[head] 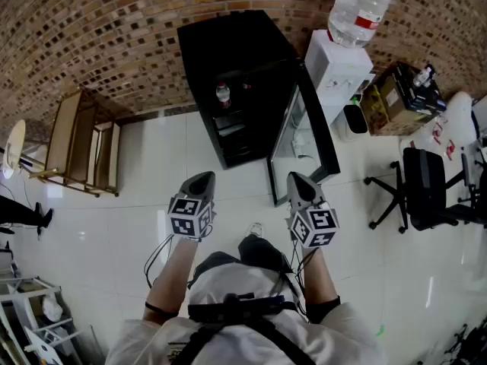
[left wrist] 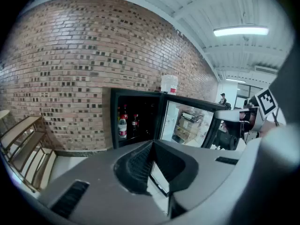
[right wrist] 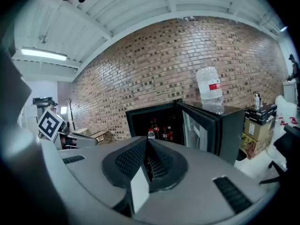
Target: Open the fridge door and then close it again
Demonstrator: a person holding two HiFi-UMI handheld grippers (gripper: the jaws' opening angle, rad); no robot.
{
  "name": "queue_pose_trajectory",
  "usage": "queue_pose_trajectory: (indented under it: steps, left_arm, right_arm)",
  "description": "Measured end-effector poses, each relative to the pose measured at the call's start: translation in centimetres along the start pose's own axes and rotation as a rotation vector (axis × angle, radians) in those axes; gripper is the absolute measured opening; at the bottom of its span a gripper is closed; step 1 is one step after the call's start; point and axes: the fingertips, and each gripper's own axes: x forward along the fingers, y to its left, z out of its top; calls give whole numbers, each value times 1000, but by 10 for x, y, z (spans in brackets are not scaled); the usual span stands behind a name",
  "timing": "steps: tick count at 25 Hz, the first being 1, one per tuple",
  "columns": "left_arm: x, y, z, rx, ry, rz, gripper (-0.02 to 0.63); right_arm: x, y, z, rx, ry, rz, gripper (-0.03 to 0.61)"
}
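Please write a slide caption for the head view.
Black fridge against a brick wall, glass door swung open, a bottle inside.

Count taken across all views.

- Fridge (head: 228, 59): one, black, with one door (head: 313, 124).
- Water dispenser (head: 335, 71): one, carrying one large jug (head: 359, 7).
- Wooden rack (head: 80, 143): one.
- Office chair (head: 422, 188): one.
- Cardboard box (head: 392, 101): one.
- Inside the fridge: one clear bottle (left wrist: 122, 127). The dark bottles (left wrist: 135, 122) with red labels number at least two, and the exact number is not legible.
- Grippers: two, the left gripper (head: 201, 179) and the right gripper (head: 297, 181).
- Marker cubes (head: 189, 215): two, one per gripper.
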Motion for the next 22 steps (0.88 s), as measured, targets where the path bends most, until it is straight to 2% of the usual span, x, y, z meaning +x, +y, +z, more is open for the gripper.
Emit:
queue_pose_trajectory:
  steps: [4,9,11,12,16,22]
  left_arm:
    - [36,19,21,33,7,-72,2]
    - [58,47,34,71,-11,-201,2]
    - [57,69,35,91,-12,-257,2]
    - [53,81,34,100,-8,-287,2]
    - [26,106,24,150,29,-439,2]
    - [-31,125,20,192,39,-544,2]
  right_arm:
    - [24,-2,-3,20,8,-67,42]
    - [37,8,-17,30,32,-219,180]
    - [39,25,-25,50,21,-301,190]
    - [37,36,-30,67,8,-348,183]
    - [1,85,-44,160,-60,-574,25]
    - [-25,154,-54,172,-68,-712,20]
